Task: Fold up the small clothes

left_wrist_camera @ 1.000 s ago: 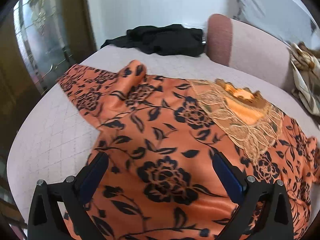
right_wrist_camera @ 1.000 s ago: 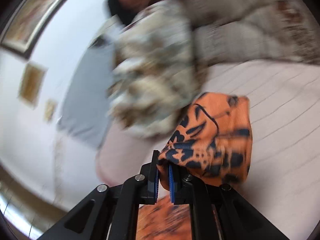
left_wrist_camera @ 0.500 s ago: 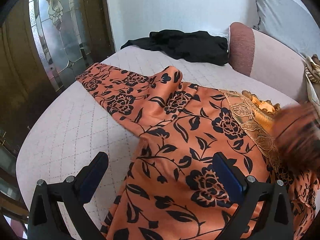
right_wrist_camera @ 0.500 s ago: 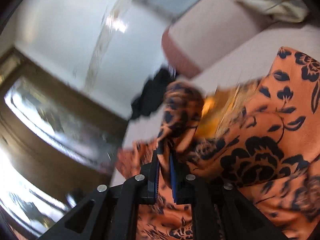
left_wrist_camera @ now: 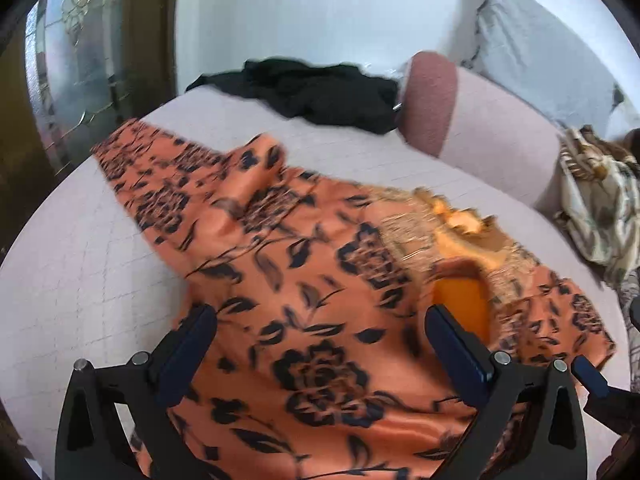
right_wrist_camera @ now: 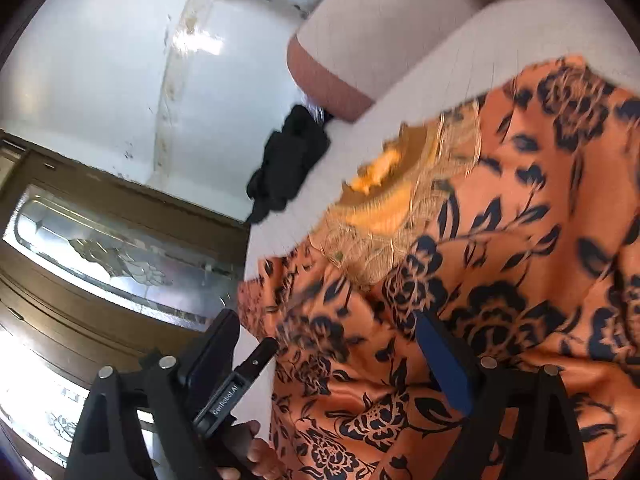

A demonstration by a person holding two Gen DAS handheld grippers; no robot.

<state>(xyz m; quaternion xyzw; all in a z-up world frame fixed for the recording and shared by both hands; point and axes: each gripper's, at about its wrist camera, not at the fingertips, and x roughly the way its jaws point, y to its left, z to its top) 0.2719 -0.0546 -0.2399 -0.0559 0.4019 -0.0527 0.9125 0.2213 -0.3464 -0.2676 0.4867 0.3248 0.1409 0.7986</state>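
left wrist view: orange floral garment (left_wrist_camera: 320,320) runs upper left to lower right under both spread, empty grippers, left gripper (left_wrist_camera: 320,344) and right gripper (right_wrist_camera: 332,356).

A white wall (left_wrist_camera: 304,12) rises behind the pale bed (left_wrist_camera: 80,248); a wooden door (right_wrist_camera: 120,240) with leaded glass stands left.

The dress (left_wrist_camera: 312,300) runs off the bottom edge in both views, its print smeared by motion blur. The patterned cloth (left_wrist_camera: 596,208) at the right edge is cut off, its kind unclear
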